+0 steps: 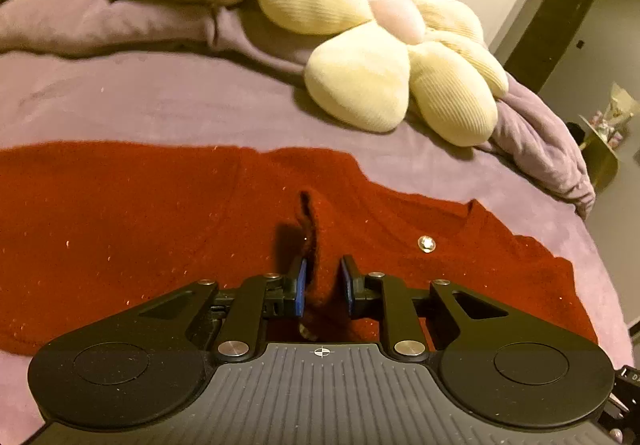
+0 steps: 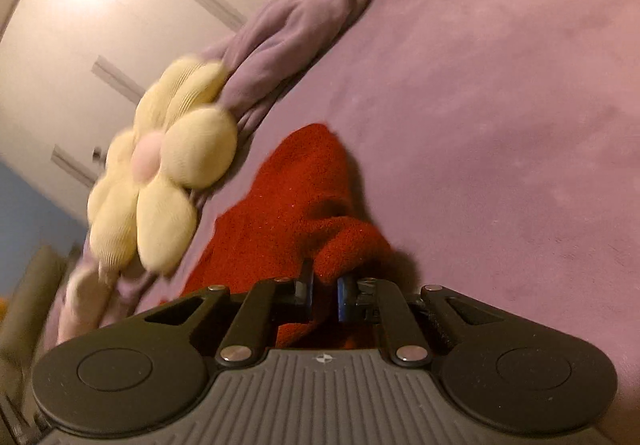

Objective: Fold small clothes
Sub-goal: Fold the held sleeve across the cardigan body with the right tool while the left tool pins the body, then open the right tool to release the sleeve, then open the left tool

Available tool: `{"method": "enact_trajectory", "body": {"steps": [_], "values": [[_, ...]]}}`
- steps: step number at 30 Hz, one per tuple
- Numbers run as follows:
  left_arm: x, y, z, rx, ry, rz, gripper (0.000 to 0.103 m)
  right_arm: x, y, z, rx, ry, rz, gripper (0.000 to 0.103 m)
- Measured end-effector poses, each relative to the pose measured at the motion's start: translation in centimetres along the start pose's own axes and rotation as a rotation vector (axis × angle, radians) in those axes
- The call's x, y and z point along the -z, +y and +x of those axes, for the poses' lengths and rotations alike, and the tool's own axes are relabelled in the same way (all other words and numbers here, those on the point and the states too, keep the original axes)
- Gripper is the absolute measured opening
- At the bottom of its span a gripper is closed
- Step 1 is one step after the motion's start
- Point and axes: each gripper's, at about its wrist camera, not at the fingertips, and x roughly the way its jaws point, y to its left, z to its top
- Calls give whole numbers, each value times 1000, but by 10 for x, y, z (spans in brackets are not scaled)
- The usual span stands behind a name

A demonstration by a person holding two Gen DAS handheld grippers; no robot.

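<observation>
Left wrist view: left tool (image 1: pixel 323 285) pinches a thin ridge of the red sweater (image 1: pixel 140 229) at frame centre. Right tool (image 2: pixel 324 295) is clamped on a bunched sweater fold. Risk: the thin pinch may slip when lifted, and uneven pulls would skew the fold.

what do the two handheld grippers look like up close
Both match: the left gripper and right gripper have black linkage arms with silver pivot pins, blue finger pads, a grey ribbed housing with a small crosshair mark, and round black side discs.

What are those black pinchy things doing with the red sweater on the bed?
A person is folding a red sweater spread on a purple blanket, with a pincher in each hand. The left gripper has pinched up a ridge of the knit. The right gripper is shut on a bunched edge. A flower-shaped pillow lies beside it, untouched.
</observation>
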Motion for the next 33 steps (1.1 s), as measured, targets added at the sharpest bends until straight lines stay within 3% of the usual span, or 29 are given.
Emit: {"method": "enact_trajectory", "body": {"steps": [4, 8, 12, 16, 18, 19, 22, 24, 26, 30, 33], "values": [[3, 4, 1, -74, -15, 60, 20, 15, 8, 11, -4, 73, -78, 10], [10, 25, 6, -159, 6, 27, 14, 19, 16, 18, -62, 162, -125, 14], [16, 31, 5, -124, 1, 32, 15, 14, 20, 1, -93, 207, -197, 24], [16, 33, 5, -97, 7, 12, 16, 11, 22, -44, -42, 86, -400, 31], [15, 36, 5, -90, 13, -20, 16, 5, 20, -50, 3, 43, -418, 47], [15, 37, 5, -90, 14, -30, 16, -2, 18, -45, 17, 55, -390, 47], [15, 35, 2, -89, 18, -22, 17, -13, 16, -25, 11, 88, -312, 47], [15, 34, 2, -95, 23, -8, 17, -12, 20, -11, 44, 94, -372, 47], [14, 32, 4, -103, 25, 5, 17, -11, 19, 0, 19, 118, -370, 47], [14, 27, 1, -116, 4, 30, 15, -6, 29, -1, 17, 88, -427, 19], [16, 25, 0, -103, -9, 45, 11, -2, 44, -21, 82, -42, -563, 15]]}}
